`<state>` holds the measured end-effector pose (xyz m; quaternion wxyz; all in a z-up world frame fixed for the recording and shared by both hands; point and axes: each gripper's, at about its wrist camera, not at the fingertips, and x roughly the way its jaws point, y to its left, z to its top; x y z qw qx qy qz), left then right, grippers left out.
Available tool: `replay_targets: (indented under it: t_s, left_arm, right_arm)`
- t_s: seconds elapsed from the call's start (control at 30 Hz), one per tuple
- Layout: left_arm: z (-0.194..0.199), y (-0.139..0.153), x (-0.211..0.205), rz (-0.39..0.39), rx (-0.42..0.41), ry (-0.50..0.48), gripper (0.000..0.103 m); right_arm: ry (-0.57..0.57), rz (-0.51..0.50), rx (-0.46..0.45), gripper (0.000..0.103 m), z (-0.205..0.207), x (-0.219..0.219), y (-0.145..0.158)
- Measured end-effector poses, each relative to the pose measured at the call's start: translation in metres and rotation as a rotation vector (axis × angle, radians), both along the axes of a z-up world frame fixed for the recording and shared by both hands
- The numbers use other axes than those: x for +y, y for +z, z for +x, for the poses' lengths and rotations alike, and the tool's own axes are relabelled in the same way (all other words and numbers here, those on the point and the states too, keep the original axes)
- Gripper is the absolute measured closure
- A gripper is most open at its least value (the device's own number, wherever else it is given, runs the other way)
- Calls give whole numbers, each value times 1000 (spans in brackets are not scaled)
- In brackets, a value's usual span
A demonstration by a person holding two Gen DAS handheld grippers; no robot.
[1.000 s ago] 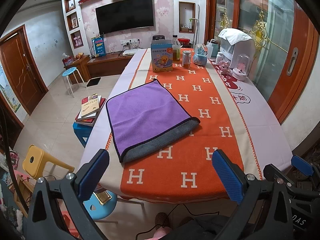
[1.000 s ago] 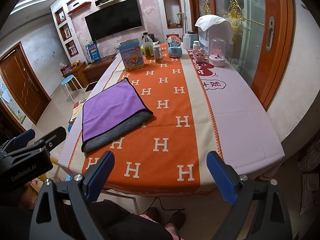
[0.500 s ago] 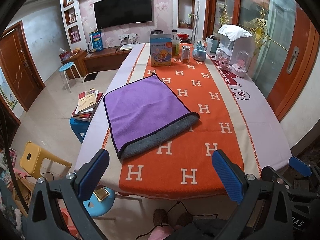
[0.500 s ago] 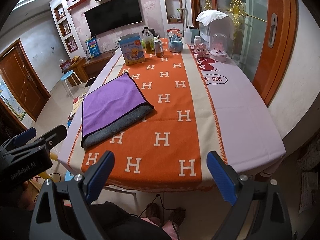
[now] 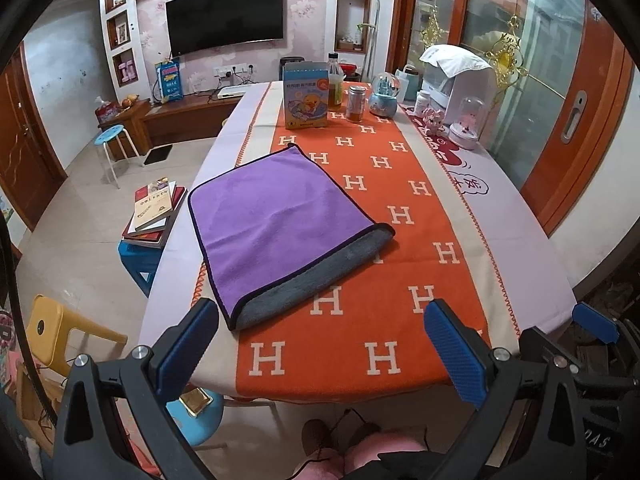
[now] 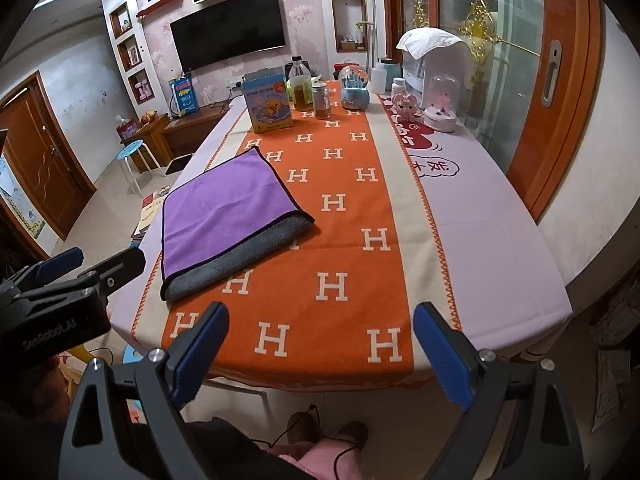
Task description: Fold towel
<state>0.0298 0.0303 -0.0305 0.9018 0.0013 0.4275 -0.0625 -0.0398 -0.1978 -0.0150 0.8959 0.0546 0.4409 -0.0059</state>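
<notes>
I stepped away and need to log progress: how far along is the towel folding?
Done: the purple towel already lies doubled on the table runner, its grey underlayer showing along the near edge. In hand: nothing; the left gripper and the right gripper are both open and empty, held back off the table's near edge. Left: possibly another fold or squaring up the offset edges; I can't tell if more is planned.

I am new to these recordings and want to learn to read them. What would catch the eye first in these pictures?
First, the purple towel, folded once with its grey underside showing along the near edge, lying on the left part of the orange H-patterned table runner. Next, the two open blue-padded grippers below: the left gripper and the right gripper, both short of the table edge and holding nothing.
</notes>
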Motion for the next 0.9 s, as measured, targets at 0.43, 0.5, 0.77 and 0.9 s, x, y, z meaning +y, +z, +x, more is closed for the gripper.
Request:
replay_targets:
  t_s: [0.43,0.5,0.77,0.9]
  left_arm:
    - [39,-22,17,-37,69,81,1]
    - [48,-26,17,-30,80,107,1]
    - [82,-35,29,-18,107,237,1]
    - [96,-41,36,-4,122,274,1]
  right_arm:
    - [88,7,19,9,47,10,-13]
    - [117,7,16,9,58,9,-16]
    - [279,-33,31,9,114,9,-25]
    - [360,-69,17,9,137,11,-30]
